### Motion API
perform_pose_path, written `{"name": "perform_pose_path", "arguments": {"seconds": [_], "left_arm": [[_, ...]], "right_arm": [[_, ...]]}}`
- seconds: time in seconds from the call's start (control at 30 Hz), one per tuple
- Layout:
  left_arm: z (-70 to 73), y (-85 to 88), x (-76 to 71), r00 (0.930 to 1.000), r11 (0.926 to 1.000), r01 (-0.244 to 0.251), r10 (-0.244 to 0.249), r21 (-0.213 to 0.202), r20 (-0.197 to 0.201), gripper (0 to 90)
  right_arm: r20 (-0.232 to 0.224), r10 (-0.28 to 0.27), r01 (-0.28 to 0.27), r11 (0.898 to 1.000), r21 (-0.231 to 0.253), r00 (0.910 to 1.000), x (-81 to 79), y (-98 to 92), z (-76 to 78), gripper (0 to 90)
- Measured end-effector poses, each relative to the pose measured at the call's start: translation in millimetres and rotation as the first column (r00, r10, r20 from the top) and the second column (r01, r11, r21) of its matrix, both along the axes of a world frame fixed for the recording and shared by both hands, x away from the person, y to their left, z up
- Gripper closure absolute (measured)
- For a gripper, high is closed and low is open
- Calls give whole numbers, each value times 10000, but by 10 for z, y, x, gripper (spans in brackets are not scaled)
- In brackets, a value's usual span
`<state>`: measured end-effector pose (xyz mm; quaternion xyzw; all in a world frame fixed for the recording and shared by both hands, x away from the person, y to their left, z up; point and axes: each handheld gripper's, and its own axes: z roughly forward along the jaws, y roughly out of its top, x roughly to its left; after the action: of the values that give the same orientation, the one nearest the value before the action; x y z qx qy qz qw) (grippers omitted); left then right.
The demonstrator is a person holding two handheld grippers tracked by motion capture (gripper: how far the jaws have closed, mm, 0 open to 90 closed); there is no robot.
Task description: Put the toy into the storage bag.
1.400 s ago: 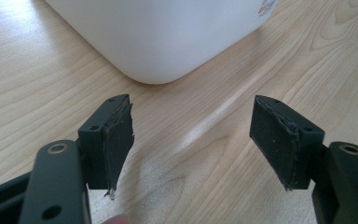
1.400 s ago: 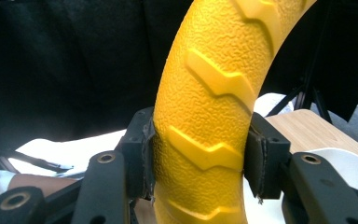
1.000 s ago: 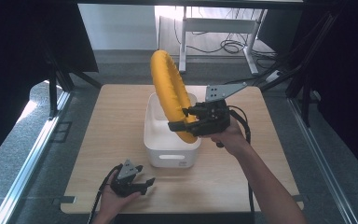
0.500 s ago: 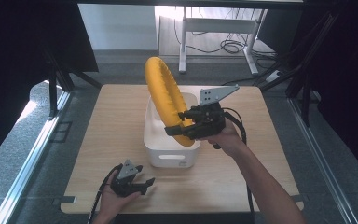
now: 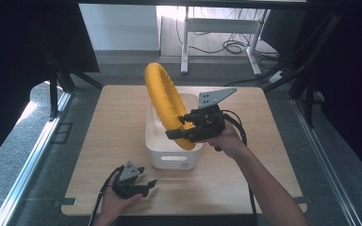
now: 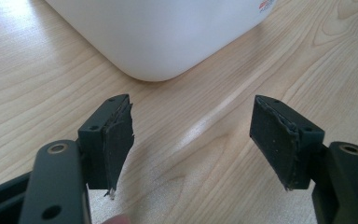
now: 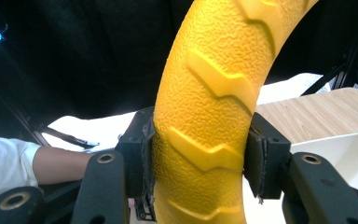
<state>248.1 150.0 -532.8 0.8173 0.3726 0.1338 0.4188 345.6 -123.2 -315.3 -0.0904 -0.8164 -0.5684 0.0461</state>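
A big yellow ring with a raised tread pattern point(image 5: 162, 101) stands on edge over the white bin point(image 5: 156, 143), its lower part inside the bin. My right gripper point(image 5: 178, 134) is shut on the ring's lower arc, and in the right gripper view the textured yellow ring point(image 7: 209, 112) sits squeezed between the two black pads. Near the table's front edge my left gripper point(image 5: 147, 185) rests low on the wood, open. In the left gripper view its pads point(image 6: 121, 135) stand wide apart with bare wood between them, and the bin's rounded corner point(image 6: 158, 42) lies just ahead.
The light wooden table point(image 5: 118, 122) has bare room left and right of the bin. Dark frames and black curtains flank the table. A white desk leg and loose cables point(image 5: 226, 44) lie on the floor beyond the far edge.
The right gripper has carried the yellow ring a little to the left and lower over the bin. The left gripper has stayed where it was.
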Motion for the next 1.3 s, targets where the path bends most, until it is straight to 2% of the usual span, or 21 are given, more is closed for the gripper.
{"name": "perform_pose_path", "arguments": {"seconds": [0.27,0.6,0.77,0.9,1.0,1.17,1.2,1.3], "left_arm": [[-1,0,0,10000,10000,10,-10,19,0,301],[-1,0,1,10000,10000,6,-6,20,-4,301],[-4,-2,1,10000,10000,30,-30,-6,15,301],[-6,-3,3,10000,10000,29,-29,-9,8,301],[-9,-5,3,10000,10000,32,-32,8,9,301],[-6,-5,0,10000,10000,45,-45,20,16,301],[-6,-5,-1,10000,10000,42,-42,11,15,301],[-7,-7,-1,10000,10000,44,-45,13,11,301]], "right_arm": [[-215,54,-59,9997,-253,9998,80,33,-91,504],[-346,21,-33,9994,-344,9994,142,21,-137,500],[-316,-288,274,9986,-447,9991,198,2,-194,496],[-360,-580,548,9950,-836,9977,265,-7,-296,495],[-561,-710,667,9950,-746,9959,296,-18,-346,493],[-469,-734,697,9947,-761,9962,290,-31,-355,488],[-306,-816,789,9935,-817,9962,280,-35,-356,484],[-204,-886,866,9926,-856,9959,278,-41,-359,480]]}}
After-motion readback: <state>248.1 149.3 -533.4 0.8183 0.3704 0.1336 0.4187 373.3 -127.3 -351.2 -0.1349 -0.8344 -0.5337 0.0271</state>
